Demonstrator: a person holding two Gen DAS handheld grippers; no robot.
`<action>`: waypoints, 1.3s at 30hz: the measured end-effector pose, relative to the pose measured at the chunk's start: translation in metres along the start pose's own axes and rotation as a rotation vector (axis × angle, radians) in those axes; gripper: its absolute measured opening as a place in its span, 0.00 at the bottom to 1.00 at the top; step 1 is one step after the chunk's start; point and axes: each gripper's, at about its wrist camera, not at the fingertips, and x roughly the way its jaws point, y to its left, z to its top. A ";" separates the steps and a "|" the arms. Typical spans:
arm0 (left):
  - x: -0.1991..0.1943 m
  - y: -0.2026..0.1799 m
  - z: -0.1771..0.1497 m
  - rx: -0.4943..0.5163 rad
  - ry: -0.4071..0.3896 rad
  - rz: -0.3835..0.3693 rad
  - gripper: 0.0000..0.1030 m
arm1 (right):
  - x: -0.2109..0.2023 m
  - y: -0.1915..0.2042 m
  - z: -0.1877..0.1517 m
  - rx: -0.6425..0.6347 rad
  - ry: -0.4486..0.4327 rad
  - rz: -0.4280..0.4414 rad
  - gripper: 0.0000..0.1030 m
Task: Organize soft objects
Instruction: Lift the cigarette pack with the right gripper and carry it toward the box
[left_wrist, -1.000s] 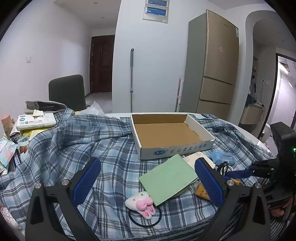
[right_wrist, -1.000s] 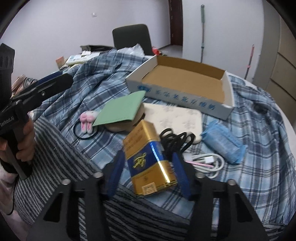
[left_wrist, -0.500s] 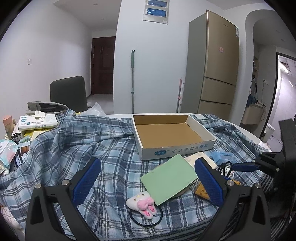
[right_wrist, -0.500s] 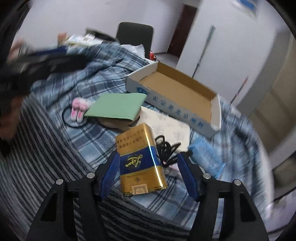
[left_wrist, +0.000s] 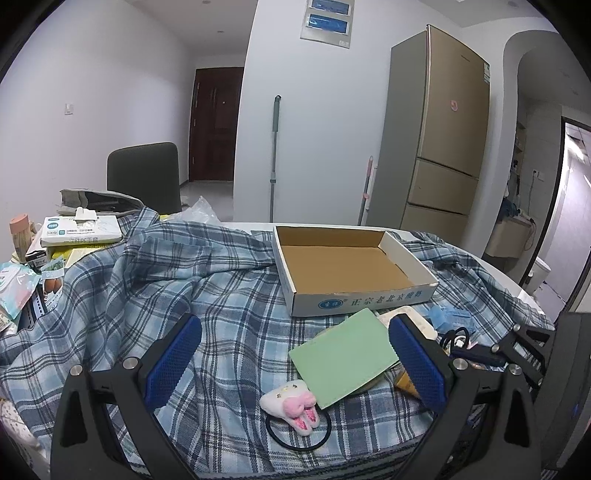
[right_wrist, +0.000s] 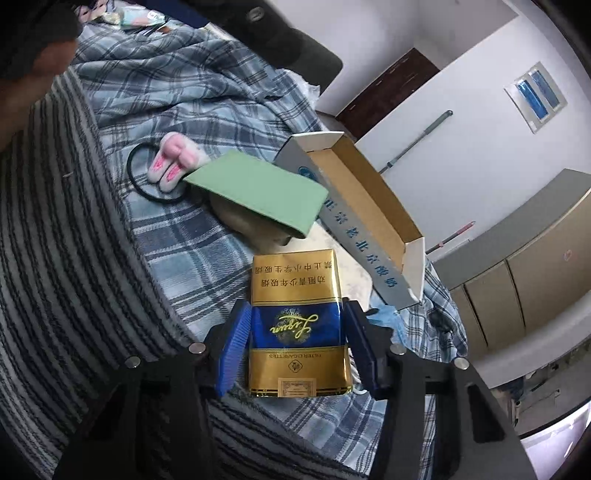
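Since the earlier frame, the gold and blue cigarette pack (right_wrist: 297, 328) has been brought from a slanted position to a straight one between the right tongs (right_wrist: 295, 332), and the whole view has been rolled strongly. The pack is seen between the two blue pads, which are closing on its sides; a thin gap on the left side is still seen, so a firm grip cannot be confirmed.

The step in hand is judged to be the picking of the pack. For the next move, the grip should be completed and the pack carried to the cardboard box (left_wrist: 428, 284), which lies beyond the pack and is open and empty.

From the pack outward, a green card (right_wrist: 258, 192) is found between the pack and the box, resting on a beige object. Beyond the card from the pack, a plush hair tie (left_wrist: 291, 406) lies on the plaid cloth (left_wrist: 147, 295) that covers the bench. The left tongs (left_wrist: 291, 362) are held wide apart above the hair tie, with nothing clamped.
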 end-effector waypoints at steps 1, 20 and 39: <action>-0.001 -0.001 0.000 0.002 0.000 0.000 1.00 | -0.001 -0.003 0.000 0.017 -0.007 0.007 0.50; 0.003 -0.006 -0.002 0.019 0.009 0.002 1.00 | 0.000 -0.086 -0.055 0.612 0.137 0.406 0.55; 0.003 -0.003 -0.002 0.016 0.008 0.000 1.00 | 0.006 -0.039 -0.024 0.431 0.120 0.199 0.50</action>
